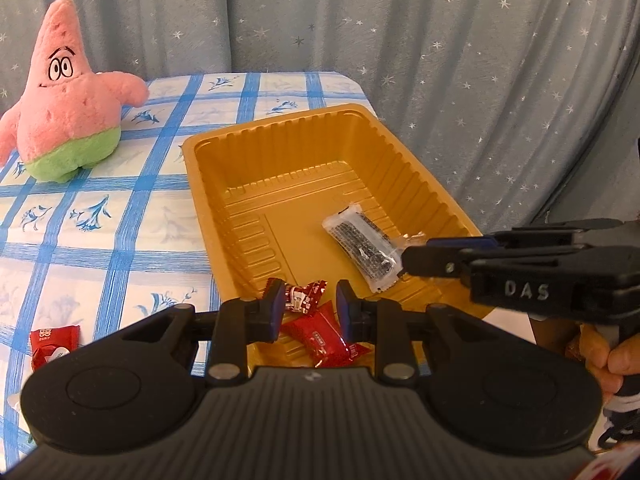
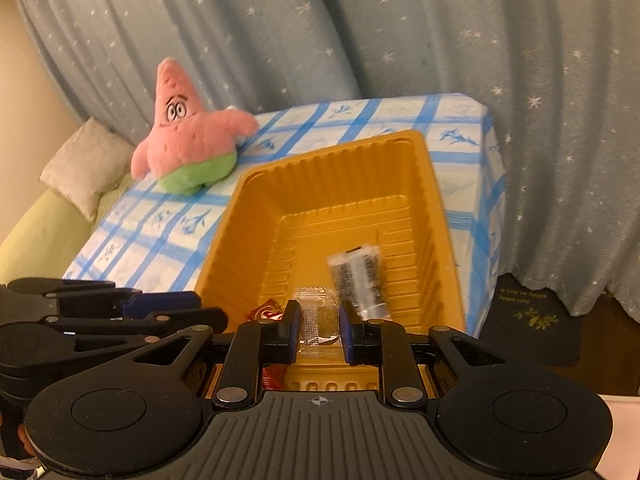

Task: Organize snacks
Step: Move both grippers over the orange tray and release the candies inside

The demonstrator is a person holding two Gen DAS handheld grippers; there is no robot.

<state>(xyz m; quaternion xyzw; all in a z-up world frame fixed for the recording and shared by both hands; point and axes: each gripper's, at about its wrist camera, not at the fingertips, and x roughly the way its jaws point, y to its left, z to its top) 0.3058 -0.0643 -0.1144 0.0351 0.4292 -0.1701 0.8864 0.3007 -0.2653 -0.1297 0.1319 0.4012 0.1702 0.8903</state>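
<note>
A golden plastic tray (image 1: 280, 136) stands on the blue-checked table. In it lie a clear packet with dark filling (image 1: 362, 246) and two red wrapped snacks (image 1: 326, 338). My left gripper (image 1: 310, 304) is open over the tray's near end, above the red snacks, holding nothing. In the right wrist view the tray (image 2: 332, 152) holds the dark packet (image 2: 358, 276). My right gripper (image 2: 320, 328) hangs over the tray, its fingers open around a small clear packet (image 2: 318, 322) that looks loose between them. It also shows in the left wrist view (image 1: 408, 256) by the dark packet.
A pink starfish plush (image 1: 68, 96) sits at the table's back left. Another red snack (image 1: 54, 344) lies on the cloth left of the tray. A starry curtain (image 1: 440, 40) hangs behind. The table edge runs close to the tray's right side. A cushion (image 2: 84, 164) lies left.
</note>
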